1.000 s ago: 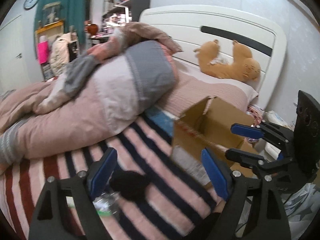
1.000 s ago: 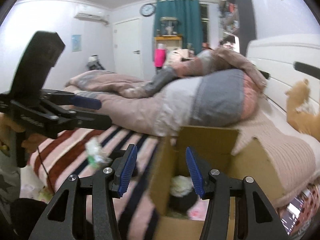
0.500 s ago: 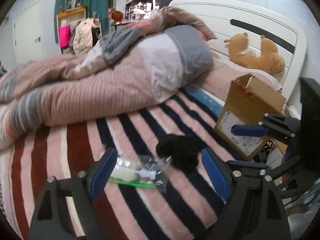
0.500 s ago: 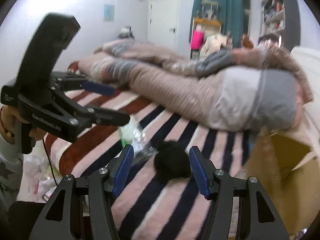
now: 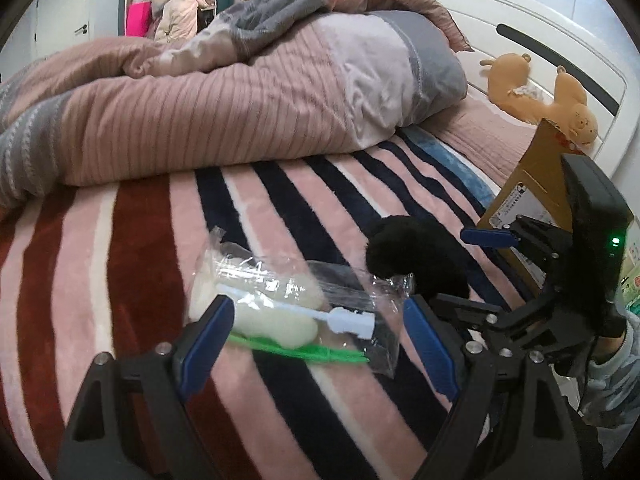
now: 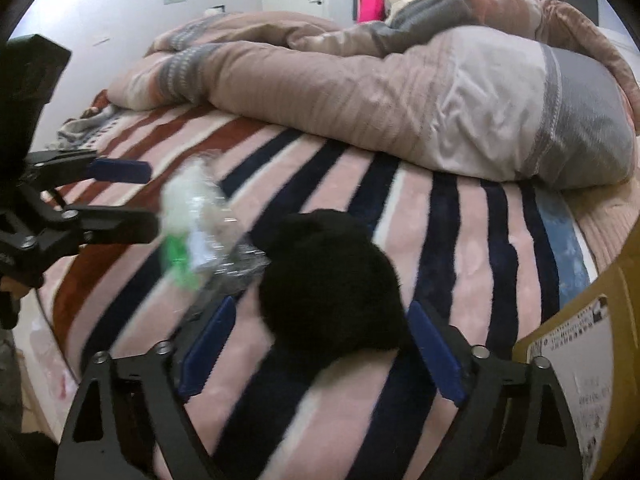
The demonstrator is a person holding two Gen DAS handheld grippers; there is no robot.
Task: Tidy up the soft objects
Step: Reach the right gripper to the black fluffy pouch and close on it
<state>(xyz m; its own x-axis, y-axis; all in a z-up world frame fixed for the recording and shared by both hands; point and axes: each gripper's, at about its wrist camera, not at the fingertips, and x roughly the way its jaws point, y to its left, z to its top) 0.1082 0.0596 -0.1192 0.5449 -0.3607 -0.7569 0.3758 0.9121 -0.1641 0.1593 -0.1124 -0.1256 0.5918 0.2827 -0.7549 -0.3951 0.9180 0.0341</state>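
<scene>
A black fluffy soft object (image 6: pixel 332 280) lies on the striped blanket; it also shows in the left wrist view (image 5: pixel 416 252). Beside it lies a clear plastic bag (image 5: pixel 296 304) holding white soft pieces and a green strip; in the right wrist view the bag (image 6: pixel 200 220) is blurred. My left gripper (image 5: pixel 316 344) is open, with its fingers on either side of the bag's near end. My right gripper (image 6: pixel 320 352) is open, with the black object between its fingers. A cardboard box (image 5: pixel 532 188) stands at the right.
A rumpled pink and grey duvet (image 5: pixel 240 92) fills the back of the bed. An orange plush toy (image 5: pixel 540 96) lies against the white headboard (image 5: pixel 520 20). The striped blanket (image 6: pixel 460 248) covers the near part of the bed. The right gripper's body (image 5: pixel 560 272) is close to the box.
Both grippers have swung left, away from the box, and moved down toward the blanket. The left now frames the plastic bag and the right frames the black object.
</scene>
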